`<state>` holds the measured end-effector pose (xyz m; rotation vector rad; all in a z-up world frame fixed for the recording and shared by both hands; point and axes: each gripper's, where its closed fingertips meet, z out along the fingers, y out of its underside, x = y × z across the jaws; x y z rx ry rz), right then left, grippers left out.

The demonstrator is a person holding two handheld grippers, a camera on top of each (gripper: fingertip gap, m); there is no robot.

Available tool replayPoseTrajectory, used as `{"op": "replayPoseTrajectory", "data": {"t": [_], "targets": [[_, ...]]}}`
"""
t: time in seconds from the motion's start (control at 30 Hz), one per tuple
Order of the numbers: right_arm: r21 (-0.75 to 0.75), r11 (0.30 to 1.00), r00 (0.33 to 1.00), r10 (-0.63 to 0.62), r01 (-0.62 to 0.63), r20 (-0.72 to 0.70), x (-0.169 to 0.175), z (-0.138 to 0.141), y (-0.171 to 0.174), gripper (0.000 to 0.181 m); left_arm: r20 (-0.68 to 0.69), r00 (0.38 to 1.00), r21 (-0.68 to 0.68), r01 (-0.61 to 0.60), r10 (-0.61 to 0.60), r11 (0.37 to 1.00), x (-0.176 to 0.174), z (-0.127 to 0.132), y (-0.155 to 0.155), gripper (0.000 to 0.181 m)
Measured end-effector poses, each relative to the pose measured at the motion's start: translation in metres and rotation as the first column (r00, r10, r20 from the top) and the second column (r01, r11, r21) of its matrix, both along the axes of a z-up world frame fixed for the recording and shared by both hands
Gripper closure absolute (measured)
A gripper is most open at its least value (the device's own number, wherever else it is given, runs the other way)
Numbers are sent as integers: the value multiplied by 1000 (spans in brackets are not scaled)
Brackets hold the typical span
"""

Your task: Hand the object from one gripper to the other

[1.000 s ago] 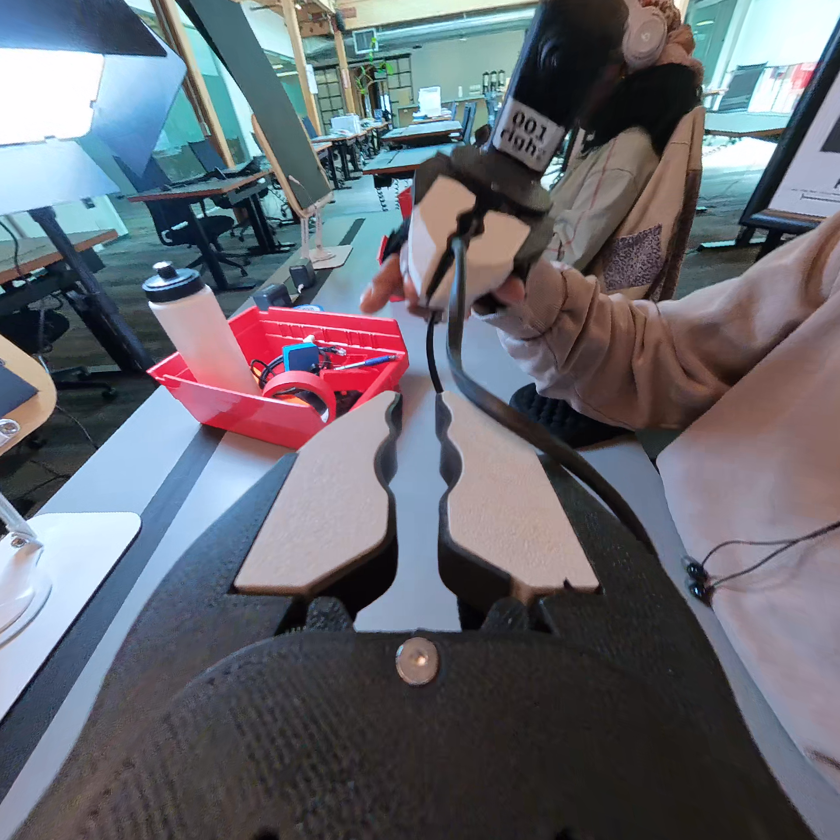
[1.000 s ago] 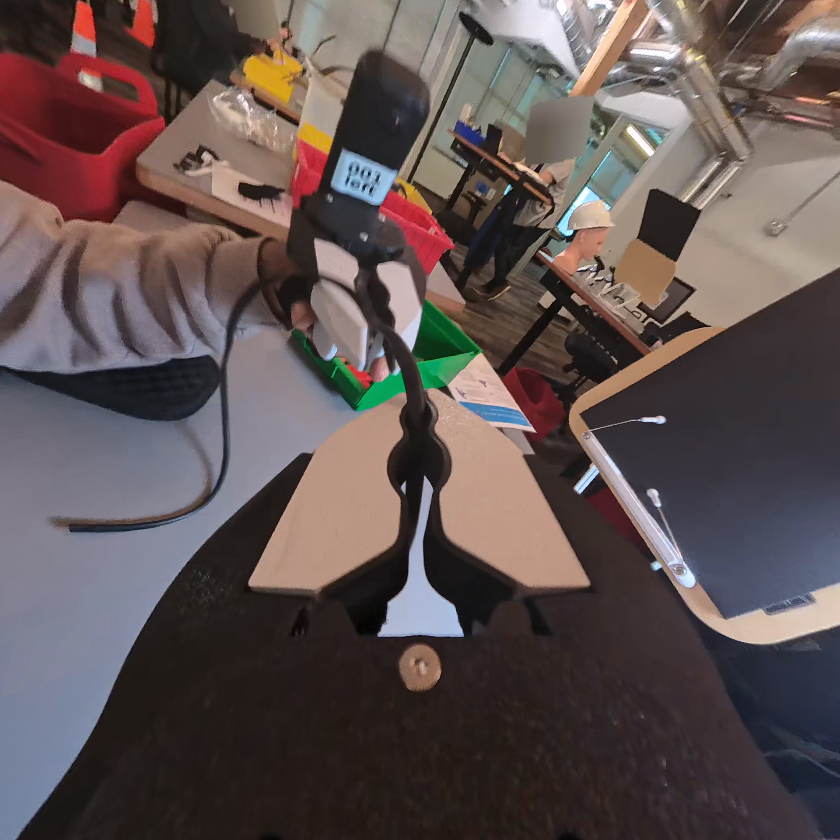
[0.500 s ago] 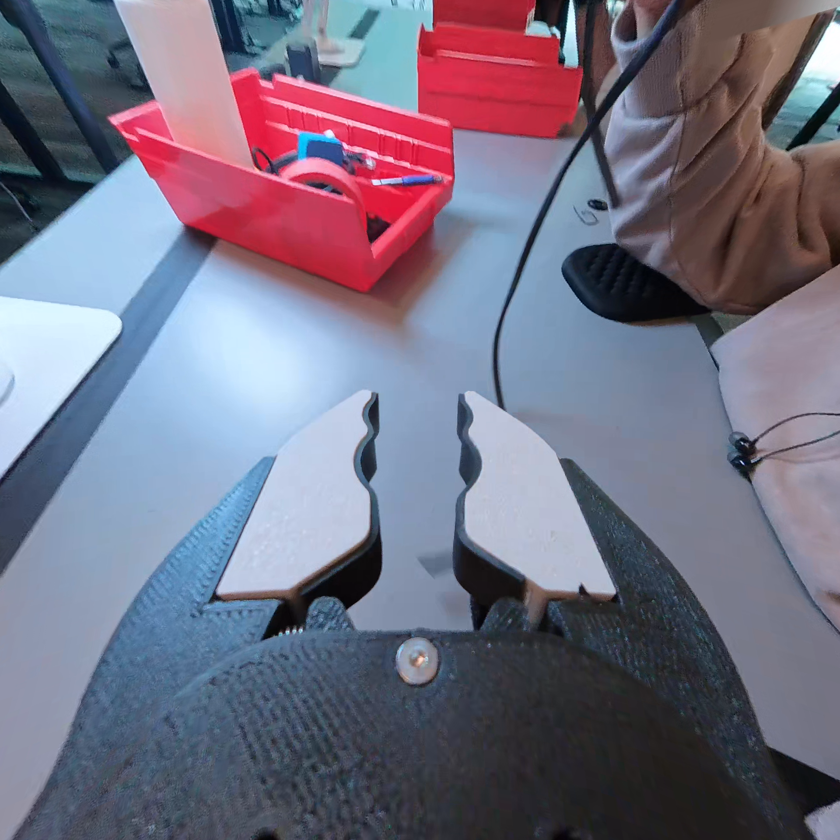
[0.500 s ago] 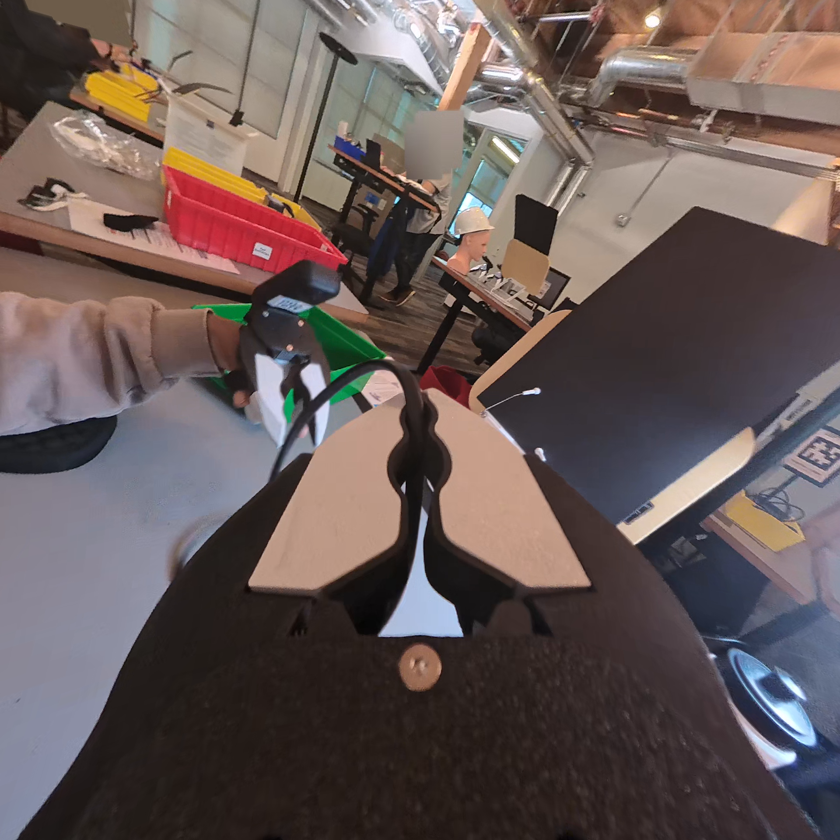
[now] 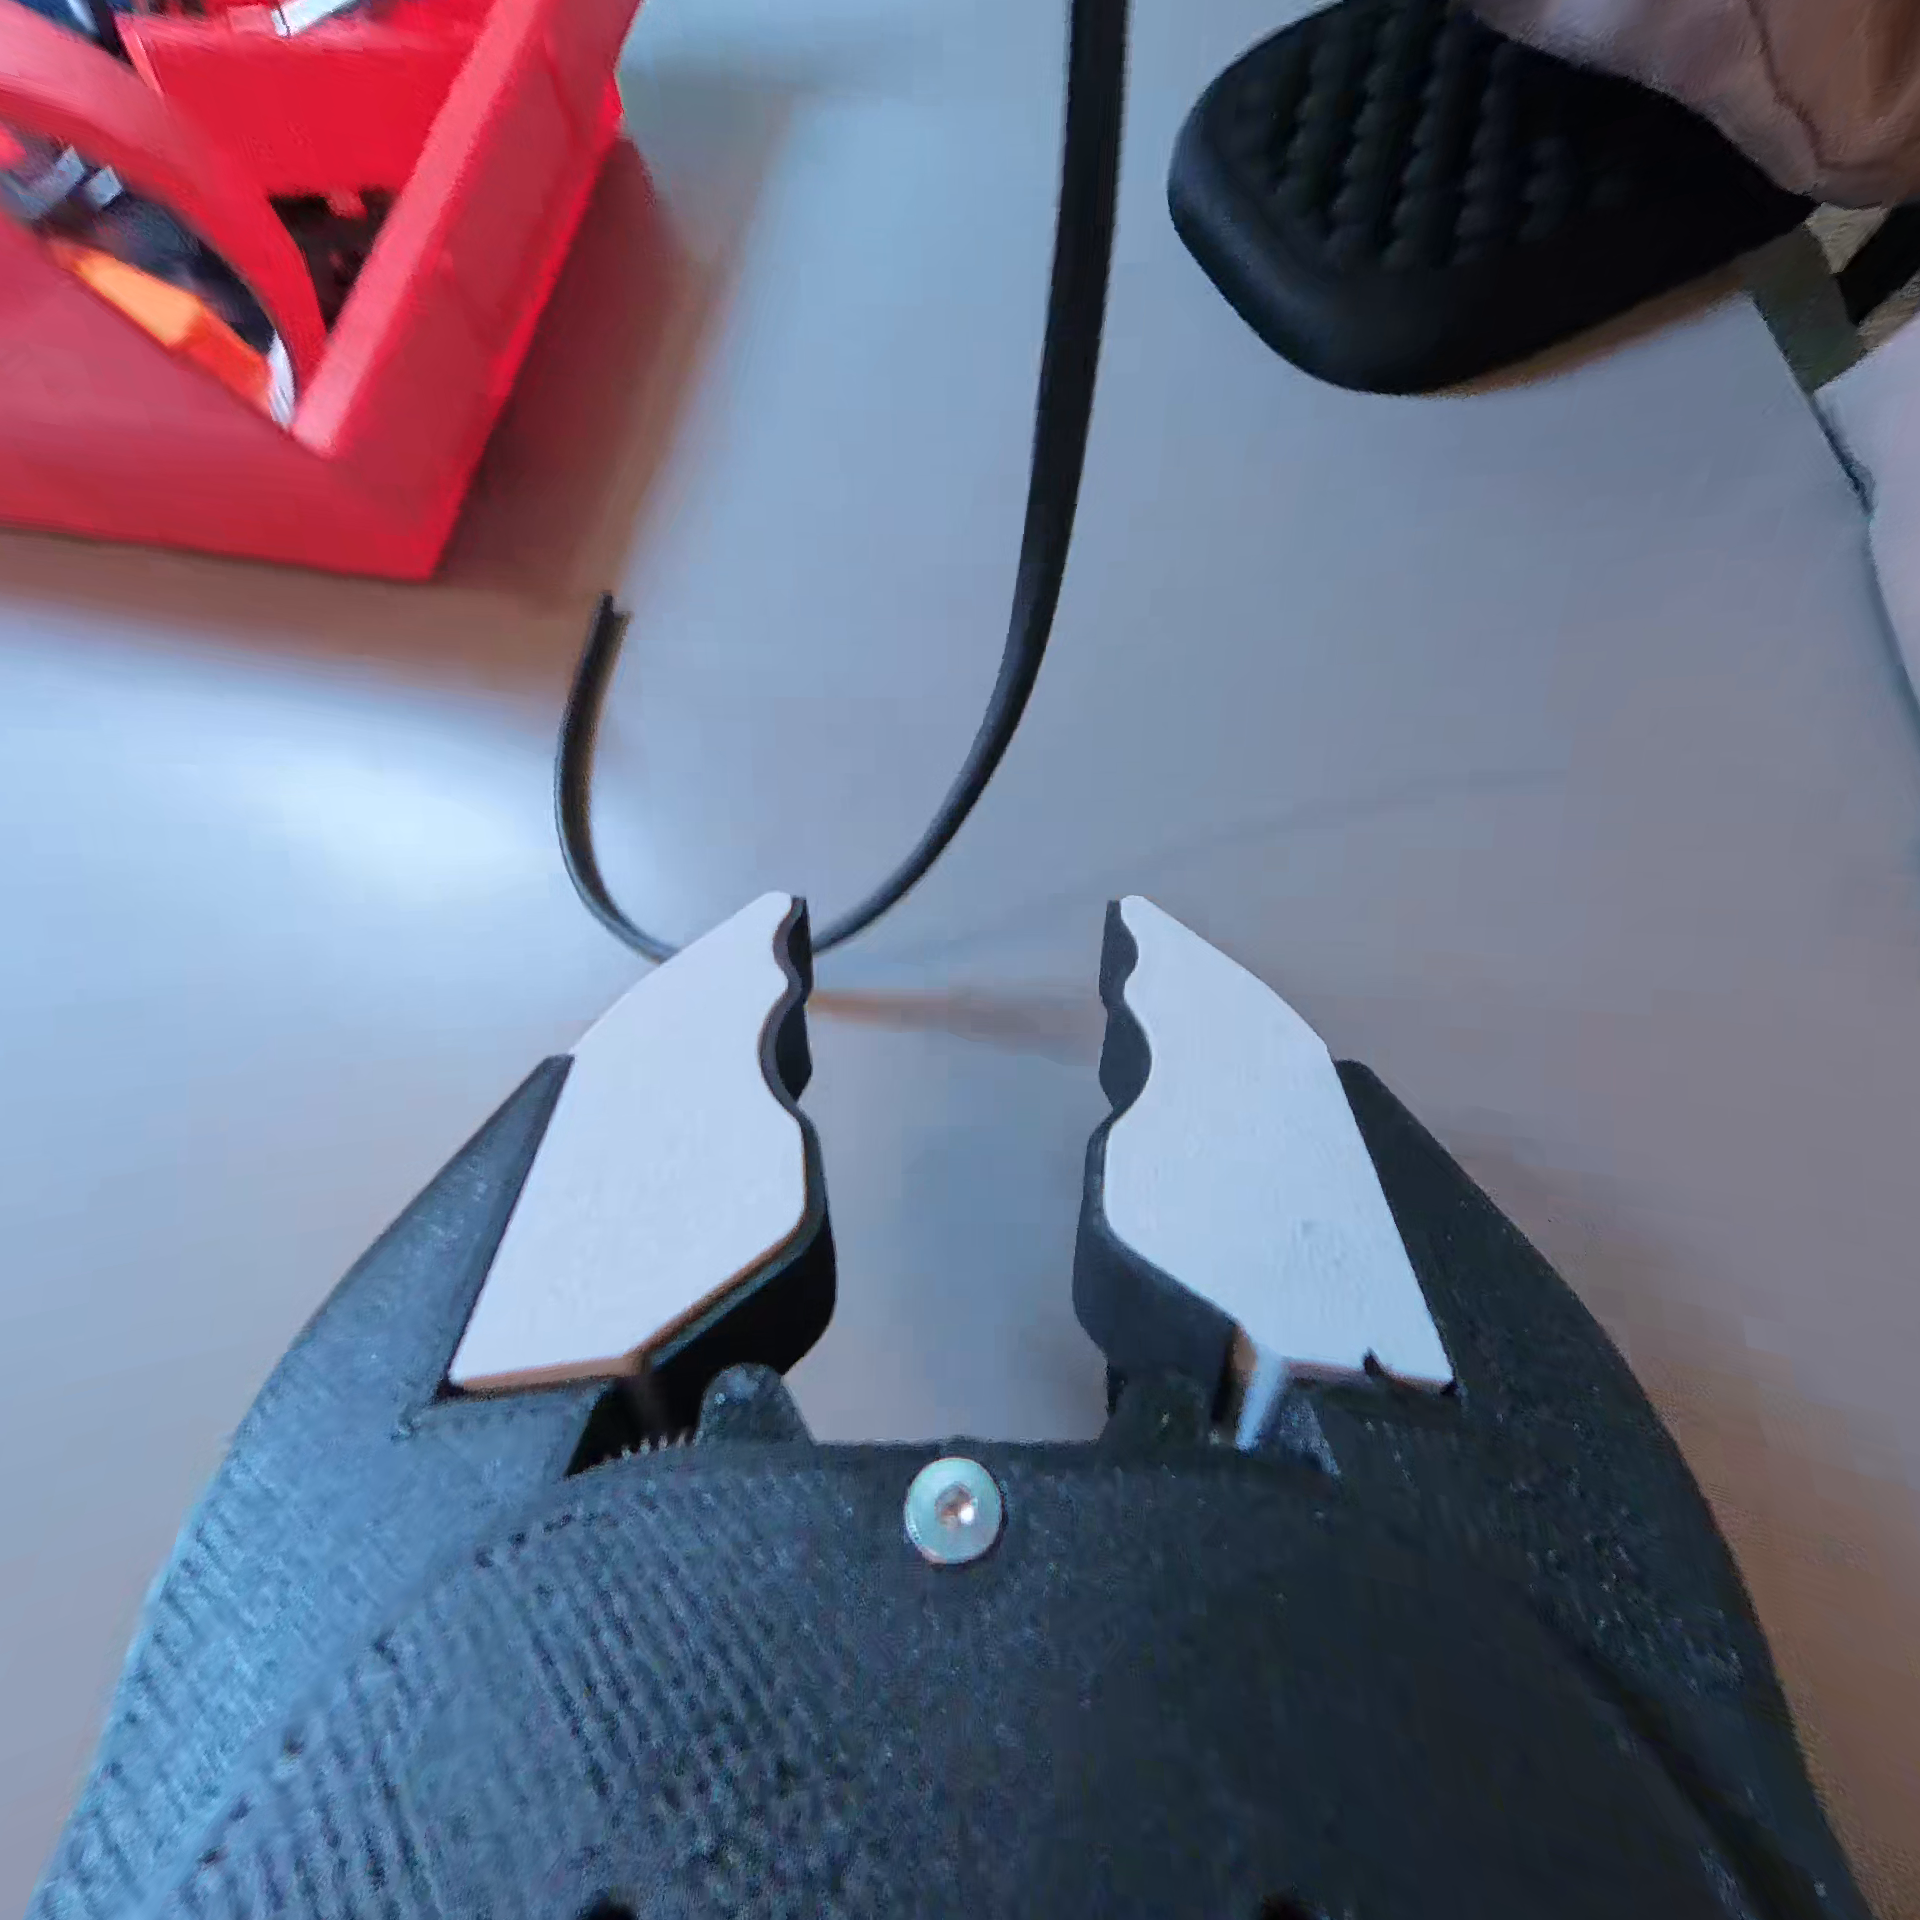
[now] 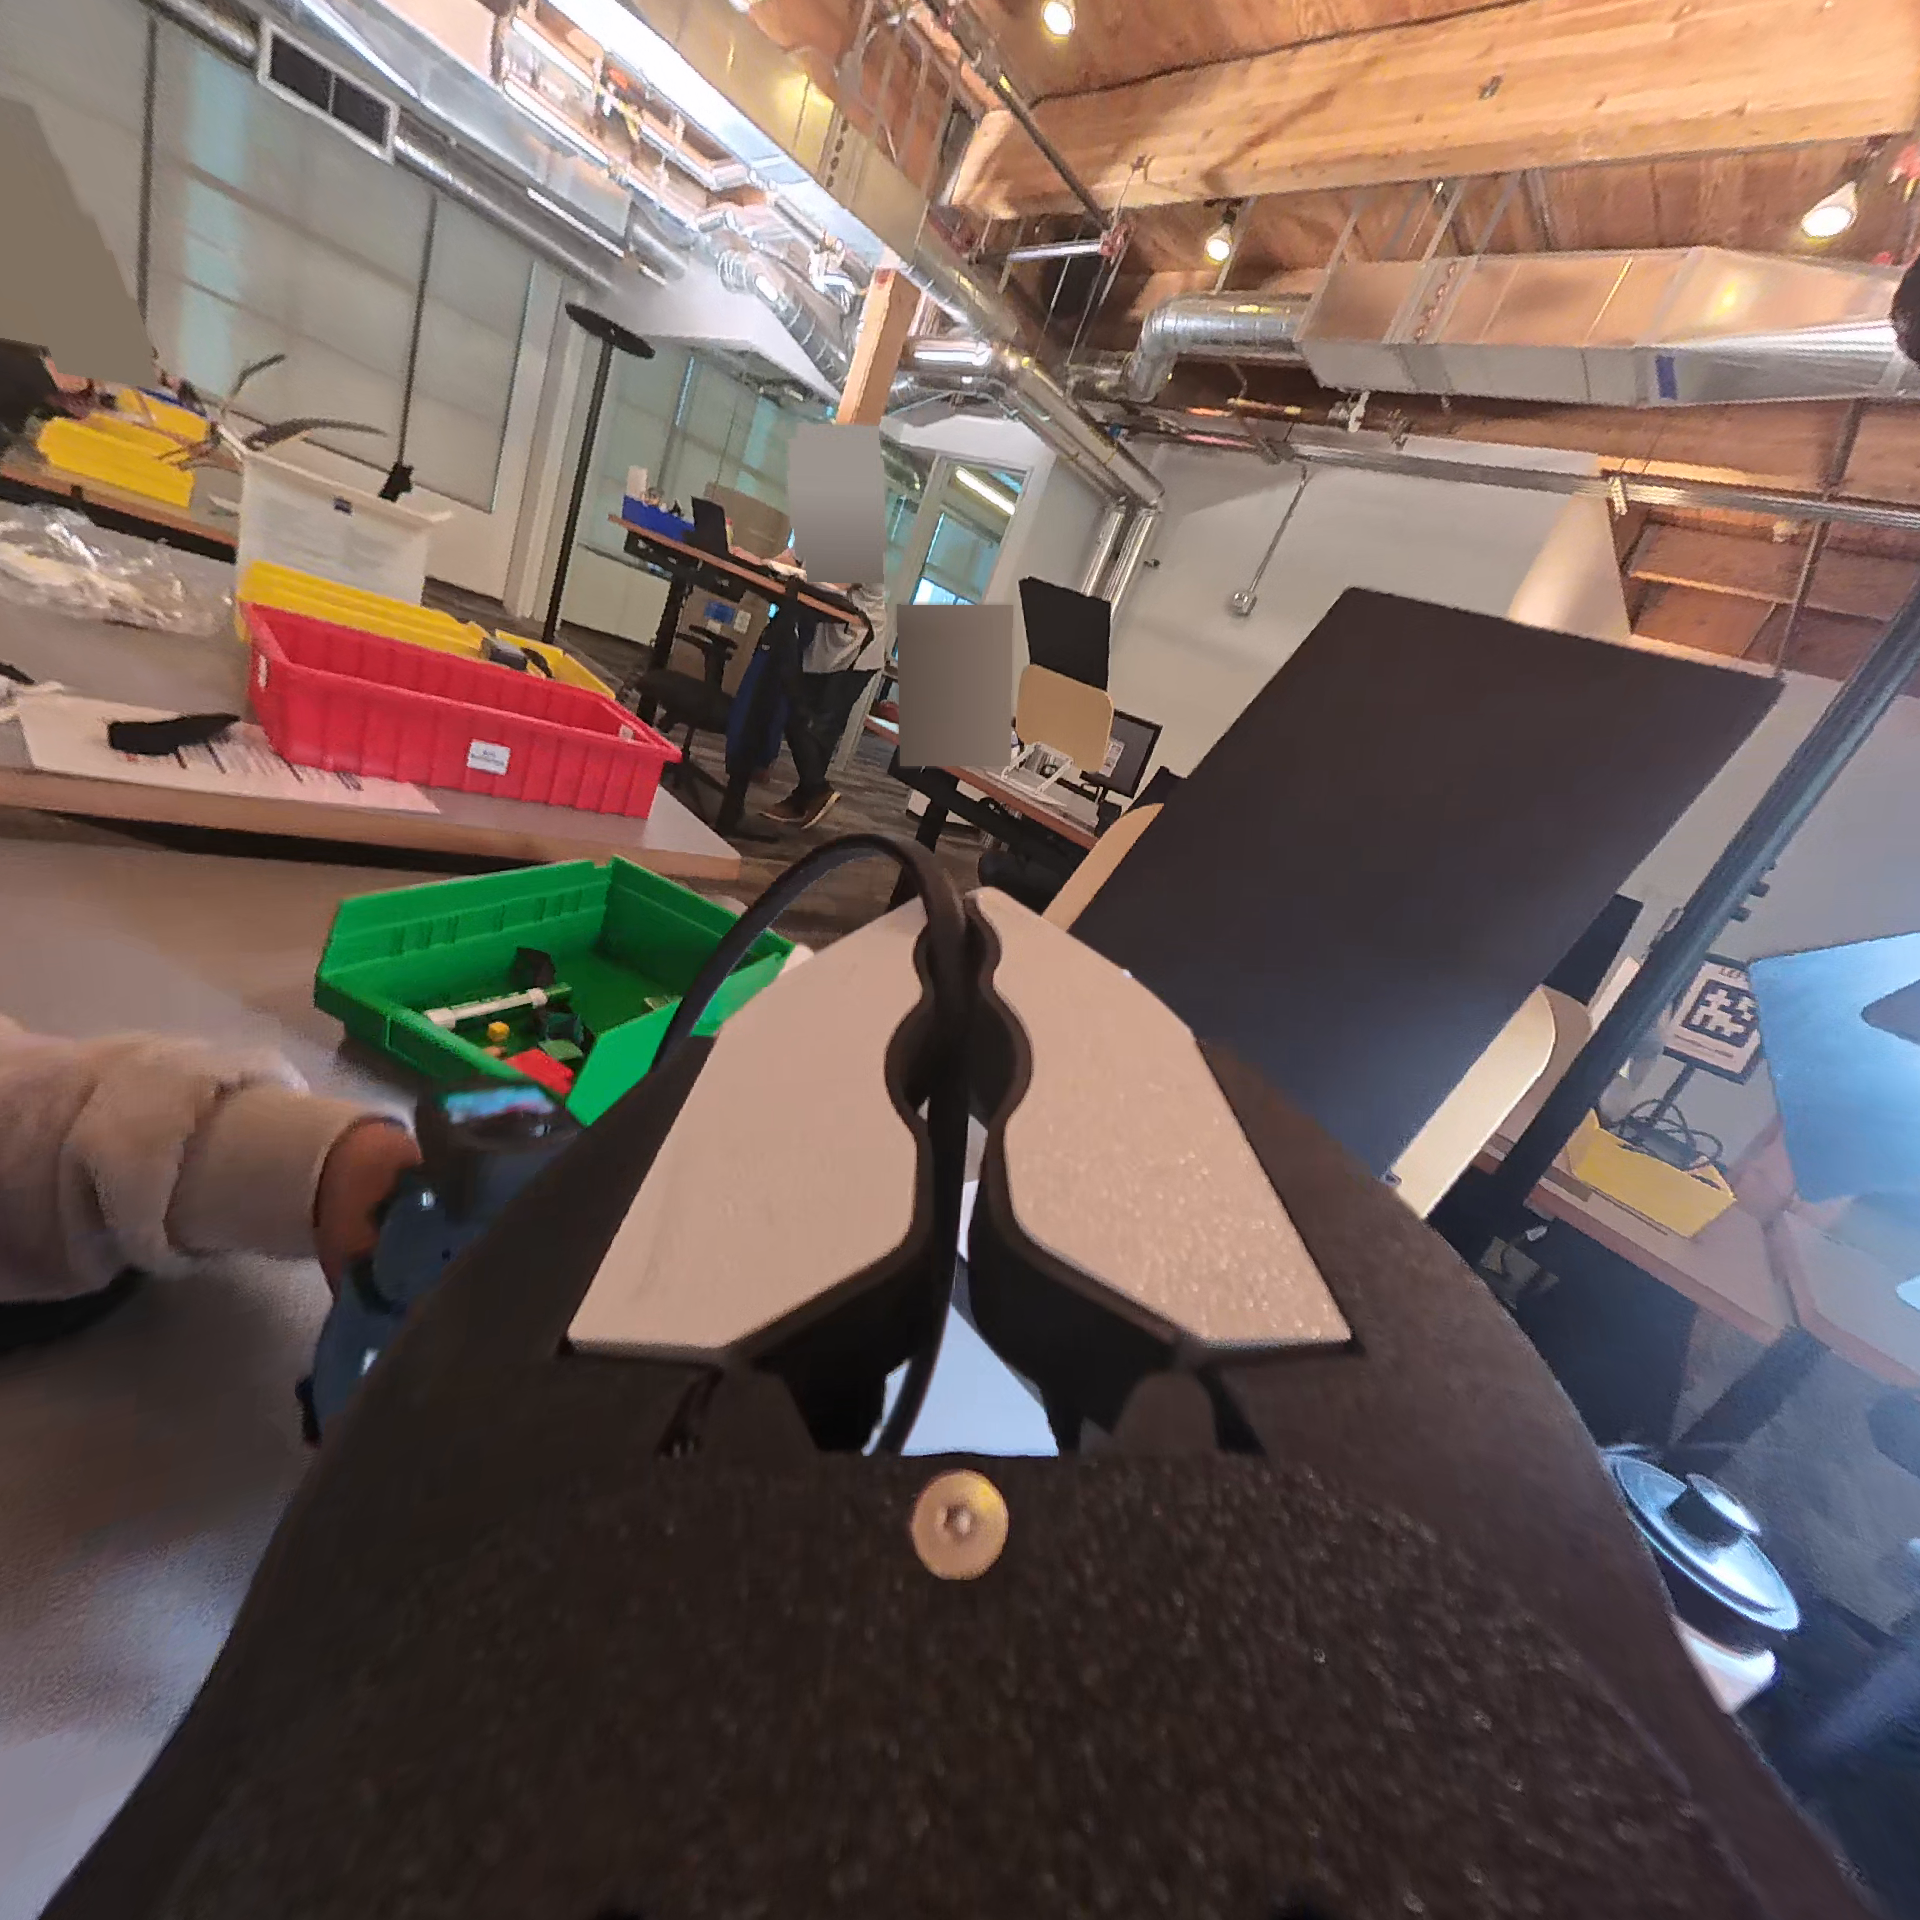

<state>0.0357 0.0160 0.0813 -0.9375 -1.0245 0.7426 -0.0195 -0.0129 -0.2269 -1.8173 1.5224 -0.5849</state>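
Note:
A black flat cable (image 5: 1060, 416) hangs down from above in the left wrist view. Its lower part curls on the grey table (image 5: 1455, 831) and passes behind my left fingertip, with the free end (image 5: 601, 644) pointing up. My left gripper (image 5: 954, 914) is open and empty, low over the table, with the cable just ahead of its left finger. My right gripper (image 6: 961, 904) is shut on the cable (image 6: 821, 862), which loops out over the tips and drops to the left. The left gripper (image 6: 416, 1247), held by a hand, shows low on the left in the right wrist view.
A red bin (image 5: 416, 312) with a tape roll sits front left of the left gripper. A black textured pad (image 5: 1455, 208) lies to the front right under a sleeve. A green bin (image 6: 468, 935) sits on the table, and a black board (image 6: 1403, 883) stands to the right. Across from one pair of fingers to the other is roughly 30 cm.
My left gripper has opened wider and dropped close to the table by the cable's lower end. My right gripper has stayed shut on the cable and tilted up, away from the left one.

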Motion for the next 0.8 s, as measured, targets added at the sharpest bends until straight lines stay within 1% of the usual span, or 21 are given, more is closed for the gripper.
{"op": "replayPoseTrajectory", "data": {"t": [0.03, 0.1, 0.13, 0.17, 0.2, 0.23, 0.27, 0.3, 0.33, 0.37, 0.43, 0.5, 0.57, 0.63, 0.7, 0.8], "targets": [[1, 1000, 1000, 15, -15, -18, 1, 4, -5, 181, 13, 1000, 50, -10, 9, 999, 8, -1, 4, 127], [6, 999, 997, 41, -41, -61, 4, 13, -15, 181, -34, 997, 214, -56, 65, 975, 14, -8, 21, 129], [7, 999, 996, 40, -39, -78, 6, 17, -18, 181, -72, 995, 288, -52, 76, 956, 14, -12, 26, 140], [11, 999, 994, 35, -35, -101, 10, 22, -20, 181, -96, 993, 336, -31, 67, 941, 15, -13, 26, 172], [4, 1000, 992, 29, -29, -121, 16, 26, -20, 181, -97, 992, 376, -39, 81, 926, 13, -9, 30, 177], [-7, 1000, 991, 22, -23, -132, 21, 29, -19, 181, -82, 989, 395, -84, 126, 915, 7, -1, 36, 177], [-20, 1000, 989, 4, -7, -150, 29, 32, -14, 181, -39, 985, 377, -141, 168, 916, 0, 10, 42, 177], [-38, 999, 986, -19, 13, -164, 36, 34, -8, 181, 46, 980, 324, -199, 195, 925, -5, 26, 44, 177], [-62, 998, 986, -37, 28, -161, 41, 33, 0, 181, 158, 963, 249, -252, 218, 935, -10, 45, 45, 177], [-89, 995, 987, -55, 42, -149, 45, 30, 9, 181, 279, 931, 166, -288, 235, 943, -15, 66, 45, 177], [-120, 990, 990, -94, 81, -108, 45, 18, 28, 181, 480, 843, 28, -290, 242, 956, -25, 109, 40, 177], [-156, 987, 999, -49, 48, -3, 30, -5, 36, 181, 613, 756, -32, -269, 231, 963, -36, 146, 32, 177], [-194, 981, 997, 28, -12, 79, 8, -27, 37, 181, 694, 691, -48, -236, 202, 971, -43, 175, 21, 177], [-214, 973, 986, 110, -80, 128, -15, -45, 29, 181, 735, 654, -33, -233, 182, 972, -48, 196, 13, 177], [-232, 962, 966, 190, -147, 174, -37, -61, 17, 181, 750, 643, -6, -228, 156, 974, -50, 209, 5, 177], [-223, 947, 935, 280, -232, 218, -63, -80, -4, 181, 748, 650, 25, -232, 136, 972, -49, 217, -2, 177]]}}
